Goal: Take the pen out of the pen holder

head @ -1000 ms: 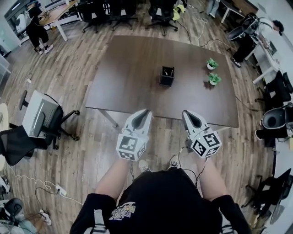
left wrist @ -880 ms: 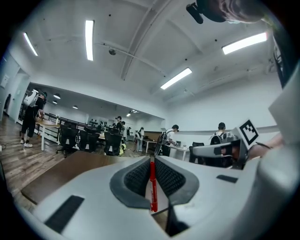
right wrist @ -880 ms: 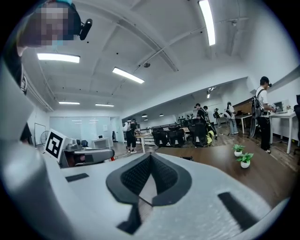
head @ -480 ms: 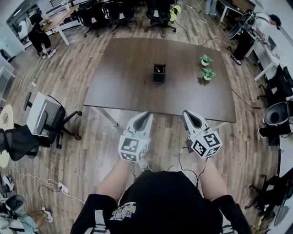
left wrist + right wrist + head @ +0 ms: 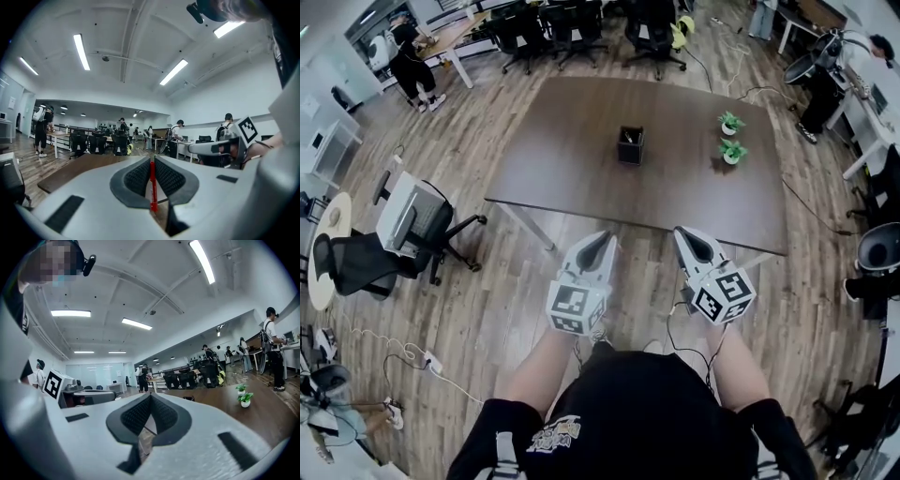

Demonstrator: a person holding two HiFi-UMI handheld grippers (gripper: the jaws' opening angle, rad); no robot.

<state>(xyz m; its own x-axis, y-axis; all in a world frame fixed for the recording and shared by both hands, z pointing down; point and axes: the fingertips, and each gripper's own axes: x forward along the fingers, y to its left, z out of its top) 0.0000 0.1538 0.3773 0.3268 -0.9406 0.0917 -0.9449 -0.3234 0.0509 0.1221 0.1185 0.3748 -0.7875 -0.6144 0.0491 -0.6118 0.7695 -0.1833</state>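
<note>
the left gripper (image 5: pixel 598 238) has its fingers pressed on a thin red stick (image 5: pixel 152 185) that stands upright between the pads, though whether it is a pen cannot be told; the right gripper (image 5: pixel 686 234) has its fingers pressed together on nothing. both point level at the near edge of a dark wooden table (image 5: pixel 572 141), their fingertips just short of it. the black pen holder (image 5: pixel 630 146) stands upright on that table well beyond the fingertips, between the lines of the two grippers, its contents too small to make out, and two small potted plants (image 5: pixel 731 138) sit further to the right.
</note>
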